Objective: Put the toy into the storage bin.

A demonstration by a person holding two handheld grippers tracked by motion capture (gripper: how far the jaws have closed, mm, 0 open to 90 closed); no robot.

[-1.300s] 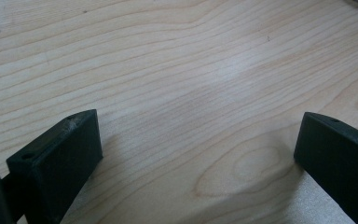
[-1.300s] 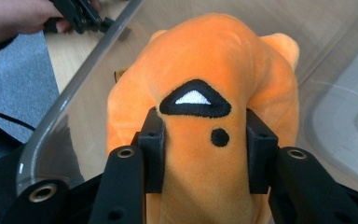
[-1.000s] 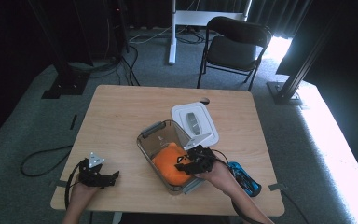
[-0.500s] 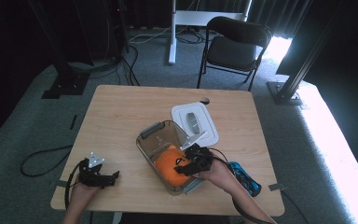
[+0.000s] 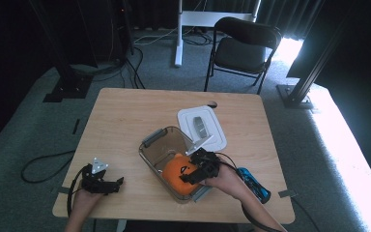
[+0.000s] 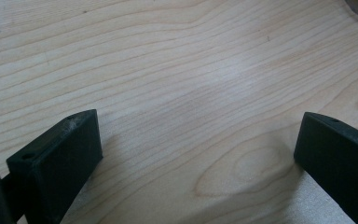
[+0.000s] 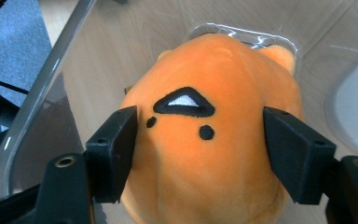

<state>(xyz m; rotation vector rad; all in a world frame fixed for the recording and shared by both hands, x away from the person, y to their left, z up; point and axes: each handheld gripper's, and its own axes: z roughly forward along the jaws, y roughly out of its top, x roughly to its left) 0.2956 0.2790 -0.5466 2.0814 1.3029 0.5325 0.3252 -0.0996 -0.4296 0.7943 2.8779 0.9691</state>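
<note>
A: Progress check. The round orange plush toy with black face markings [image 5: 178, 174] sits inside the clear plastic storage box with grey clips [image 5: 160, 147], at the end nearer the person. The right gripper [image 5: 189, 175] is on it.

B: Grasping or let go?

A: In the right gripper view the black fingers [image 7: 114, 149] flank the toy on both sides. The left finger presses the plush; the right one looks touching or just beside it. I judge it a grasp on the toy, light at most. Whether the toy is going in or coming out, I cannot tell.

B: What remains?

A: The white rectangular lid [image 5: 201, 126] lies flat on the pale wooden surface [image 5: 125, 111], just behind the box, so the box is uncovered. If this is packing, release and lidding are left; if unpacking, the lift out.

B: Left side?

A: The left gripper [image 5: 110, 182] rests near the surface's front-left corner, well apart from the box. Its fingers [image 6: 56, 163] stand wide, released, bare wood grain between them.

B: What does each view add?

A: The high view gives the layout: lid, box, a blue object [image 5: 252, 184] by the right forearm, a black folding chair [image 5: 241, 48] beyond. The right gripper view gives finger contact and the toy's face, too small to judge from above.
</note>
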